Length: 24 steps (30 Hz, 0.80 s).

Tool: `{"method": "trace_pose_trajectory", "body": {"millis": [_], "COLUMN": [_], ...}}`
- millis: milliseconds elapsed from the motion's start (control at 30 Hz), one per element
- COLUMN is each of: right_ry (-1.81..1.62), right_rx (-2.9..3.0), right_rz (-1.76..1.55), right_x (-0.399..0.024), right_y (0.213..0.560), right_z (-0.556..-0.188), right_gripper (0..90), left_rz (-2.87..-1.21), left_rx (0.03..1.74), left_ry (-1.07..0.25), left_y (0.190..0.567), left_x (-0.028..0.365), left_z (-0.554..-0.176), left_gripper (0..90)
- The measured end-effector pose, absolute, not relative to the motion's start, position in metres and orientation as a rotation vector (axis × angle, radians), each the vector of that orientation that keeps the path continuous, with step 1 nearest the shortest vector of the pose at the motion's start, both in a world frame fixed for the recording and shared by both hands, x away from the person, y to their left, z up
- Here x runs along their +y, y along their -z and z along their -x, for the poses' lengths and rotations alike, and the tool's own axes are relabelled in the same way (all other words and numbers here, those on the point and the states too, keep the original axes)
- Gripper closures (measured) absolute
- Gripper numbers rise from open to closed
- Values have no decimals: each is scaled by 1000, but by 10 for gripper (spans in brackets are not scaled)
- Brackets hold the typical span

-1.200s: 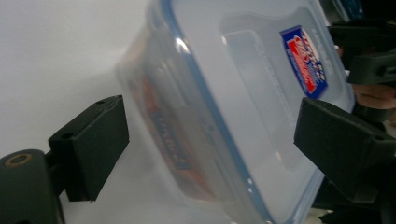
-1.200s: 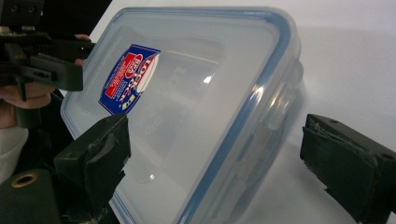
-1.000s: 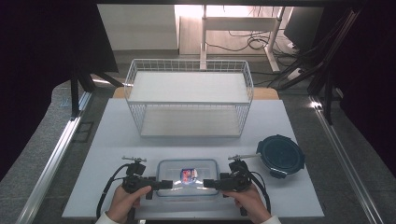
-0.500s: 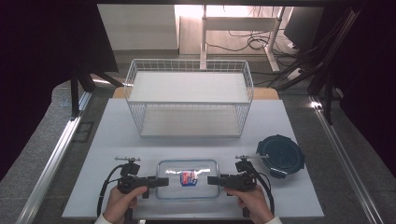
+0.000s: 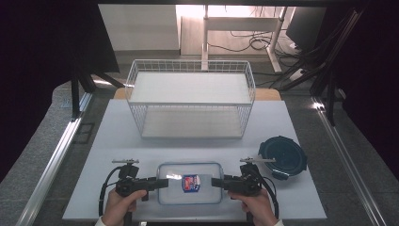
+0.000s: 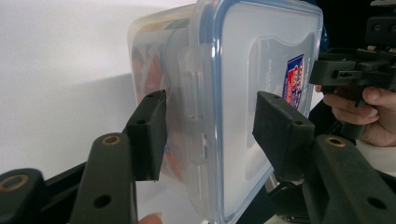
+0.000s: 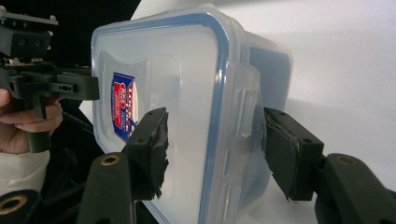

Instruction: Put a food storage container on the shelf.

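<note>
From the high view, the lidded plastic box [image 5: 190,183] lies flat at the near edge of the white bench [image 5: 117,141], its long axis running nine to three o'clock. The left tool [image 5: 162,182] meets its nine o'clock end, the right tool [image 5: 216,182] its three o'clock end. A wire basket [image 5: 190,101] stands at twelve, a round dark lid [image 5: 282,157] at two.

In the left gripper view, the jaws, just closing, straddle the box's end clasp [image 6: 194,93]; contact is hard to judge, and the box's lower part is cut off.

In the right gripper view, the jaws, likewise closing, flank the other clasp [image 7: 245,107]; whether they press is unclear.
</note>
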State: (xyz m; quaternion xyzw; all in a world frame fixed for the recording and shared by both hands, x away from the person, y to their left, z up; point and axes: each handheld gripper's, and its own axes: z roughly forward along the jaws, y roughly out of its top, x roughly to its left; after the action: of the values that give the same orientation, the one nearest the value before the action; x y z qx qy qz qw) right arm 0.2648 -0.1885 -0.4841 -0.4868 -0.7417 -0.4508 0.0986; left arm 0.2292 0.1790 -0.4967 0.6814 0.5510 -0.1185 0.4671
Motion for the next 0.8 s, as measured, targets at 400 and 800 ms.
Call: {"method": "trace_pose_trajectory", "body": {"millis": [400, 800], "right_ry": [1402, 1488], "right_rx": [-2268, -2293], "right_rz": [1377, 1321], "right_x": [-190, -191], "right_y": [468, 445], "right_z": [-265, -277], "right_gripper": [427, 438], "left_rz": [-1671, -1665], "left_rx": [1304, 1252], "left_ry": [225, 145], "left_y": [482, 456], "left_x": [177, 178], "left_z": [-226, -236], "left_gripper": [462, 462]}}
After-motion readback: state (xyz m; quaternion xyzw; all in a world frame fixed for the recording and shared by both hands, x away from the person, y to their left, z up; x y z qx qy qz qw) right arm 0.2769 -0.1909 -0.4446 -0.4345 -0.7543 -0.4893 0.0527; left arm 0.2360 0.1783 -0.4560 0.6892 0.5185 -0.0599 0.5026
